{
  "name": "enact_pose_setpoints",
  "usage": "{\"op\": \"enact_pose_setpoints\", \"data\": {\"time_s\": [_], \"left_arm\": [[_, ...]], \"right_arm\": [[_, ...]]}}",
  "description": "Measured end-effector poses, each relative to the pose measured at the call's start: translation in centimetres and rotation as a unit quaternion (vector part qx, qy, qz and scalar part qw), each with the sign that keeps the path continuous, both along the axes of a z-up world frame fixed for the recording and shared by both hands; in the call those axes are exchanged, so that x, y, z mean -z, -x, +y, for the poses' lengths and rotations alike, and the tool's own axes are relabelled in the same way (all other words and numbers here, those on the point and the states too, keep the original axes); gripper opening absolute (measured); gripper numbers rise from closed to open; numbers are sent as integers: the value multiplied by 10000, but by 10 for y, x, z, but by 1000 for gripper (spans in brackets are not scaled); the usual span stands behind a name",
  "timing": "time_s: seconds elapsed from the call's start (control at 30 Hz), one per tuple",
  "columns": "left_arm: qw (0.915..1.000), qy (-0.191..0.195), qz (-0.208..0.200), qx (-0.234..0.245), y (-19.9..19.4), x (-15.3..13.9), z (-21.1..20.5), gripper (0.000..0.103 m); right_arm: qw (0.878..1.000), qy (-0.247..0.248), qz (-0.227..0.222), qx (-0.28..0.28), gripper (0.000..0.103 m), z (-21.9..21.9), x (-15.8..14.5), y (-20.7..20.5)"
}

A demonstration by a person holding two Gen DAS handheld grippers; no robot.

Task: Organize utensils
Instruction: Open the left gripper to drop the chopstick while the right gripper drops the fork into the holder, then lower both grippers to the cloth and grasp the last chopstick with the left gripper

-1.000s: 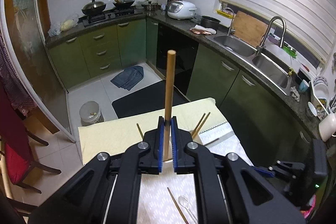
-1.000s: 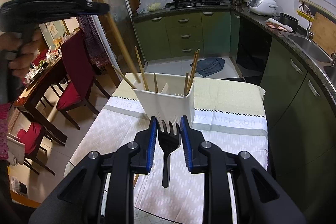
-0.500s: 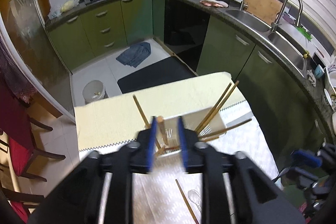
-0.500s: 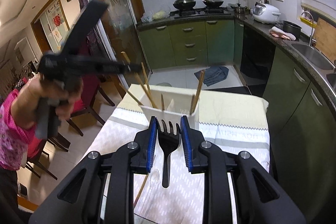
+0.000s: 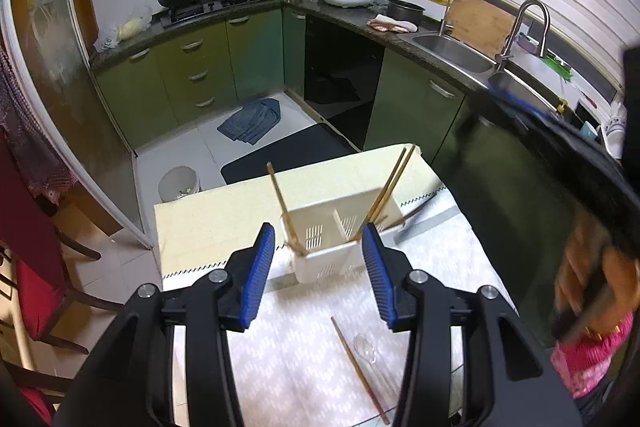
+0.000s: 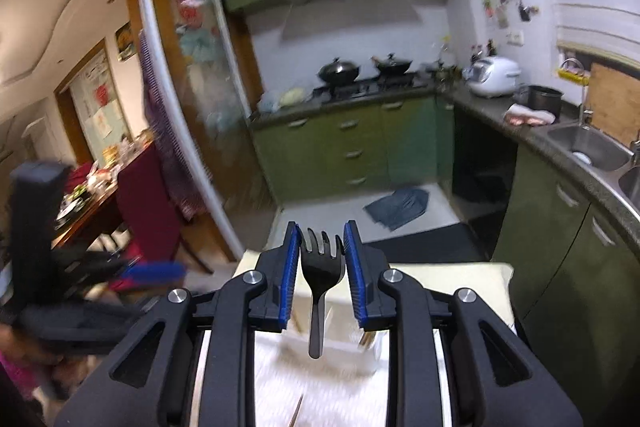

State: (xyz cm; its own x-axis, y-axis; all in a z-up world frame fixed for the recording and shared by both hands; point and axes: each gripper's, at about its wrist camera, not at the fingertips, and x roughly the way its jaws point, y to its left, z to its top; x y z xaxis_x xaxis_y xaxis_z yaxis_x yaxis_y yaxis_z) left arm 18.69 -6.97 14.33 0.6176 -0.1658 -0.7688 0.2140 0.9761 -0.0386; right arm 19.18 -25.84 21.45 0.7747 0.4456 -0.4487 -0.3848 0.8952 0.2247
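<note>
A white slotted utensil caddy (image 5: pixel 326 243) stands near the far edge of the cloth-covered table (image 5: pixel 200 223), chopsticks leaning in its compartments. The left gripper (image 5: pixel 319 269) hovers over it, jaws opening with nothing between them. The right gripper (image 6: pixel 321 269) pinches a black plastic fork (image 6: pixel 321 267) at the head, tines up; light, stiff and likely slick, it seems best gripped there. Only the left wrist view shows a loose chopstick (image 5: pixel 359 367) and clear spoon (image 5: pixel 366 349) near the table's near edge.
</note>
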Motion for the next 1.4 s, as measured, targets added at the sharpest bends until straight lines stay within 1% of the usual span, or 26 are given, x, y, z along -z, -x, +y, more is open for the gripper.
{"op": "enact_pose_setpoints", "data": {"time_s": [0.1, 0.2, 0.3, 0.37, 0.4, 0.43, 0.47, 0.5, 0.57, 0.63, 0.7, 0.8, 0.83, 0.87, 0.9, 0.97, 1.07, 1.17, 1.23, 1.4], "left_arm": [[10000, -26, 71, 35, 10, 5, 1, 44], [9998, -36, 183, 45, 15, 14, 2, 44], [9995, -43, 293, 84, 21, 24, 5, 44], [9994, -4, 343, 71, 25, 29, 8, 48], [9993, 15, 371, 63, 27, 33, 10, 52], [9992, 18, 390, 62, 28, 36, 11, 54], [9990, 21, 435, 66, 31, 41, 11, 54], [9989, 19, 469, 66, 32, 44, 13, 54], [9980, 18, 622, 76, 36, 57, 13, 54], [9968, 5, 796, 50, 40, 71, 11, 54], [9953, -43, 969, 36, 42, 87, 9, 54], [9913, -140, 1305, -9, 42, 120, 2, 54], [9894, -160, 1444, 0, 42, 134, -1, 54], [9859, -192, 1660, -28, 39, 152, -5, 54], [9835, -169, 1799, -55, 38, 163, -6, 54], [9760, -105, 2170, -139, 31, 192, -12, 54], [9702, -201, 2395, -308, 22, 223, -19, 53], [9659, -277, 2526, -498, 14, 241, -21, 52], [9625, -225, 2626, -638, 7, 250, -21, 48], [9612, -59, 2662, -726, -5, 256, -24, 48]], "right_arm": [[9998, 46, -37, 173, 23, 6, 8, -17], [9992, 253, 32, 315, 23, 17, 31, -35], [9981, 485, 186, 328, 23, 27, 58, -47], [9973, 625, 231, 314, 24, 32, 73, -52], [9969, 681, 273, 275, 24, 35, 79, -52], [9967, 710, 293, 265, 25, 35, 85, -53], [9964, 746, 304, 255, 30, 36, 89, -53], [9962, 773, 307, 249, 32, 37, 92, -52], [9963, 772, 262, 271, 33, 36, 93, -48], [9974, 671, 147, 233, 33, 33, 89, -36], [9979, 608, 16, 207, 33, 24, 82, -14], [9981, 582, -147, 101, 34, 12, 73, 24], [9977, 650, -176, 63, 36, 8, 74, 40], [9973, 712, -163, 56, 38, 5, 76, 51], [9971, 754, -114, 1, 38, 0, 80, 62], [9960, 884, 25, -84, 38, -7, 91, 78], [9944, 1004, 287, -132, 38, -21, 114, 99], [9927, 1089, 518, -104, 38, -37, 137, 112], [9920, 1087, 636, -88, 38, -49, 149, 118], [9912, 1049, 809, -47, 38, -65, 167, 119]]}}
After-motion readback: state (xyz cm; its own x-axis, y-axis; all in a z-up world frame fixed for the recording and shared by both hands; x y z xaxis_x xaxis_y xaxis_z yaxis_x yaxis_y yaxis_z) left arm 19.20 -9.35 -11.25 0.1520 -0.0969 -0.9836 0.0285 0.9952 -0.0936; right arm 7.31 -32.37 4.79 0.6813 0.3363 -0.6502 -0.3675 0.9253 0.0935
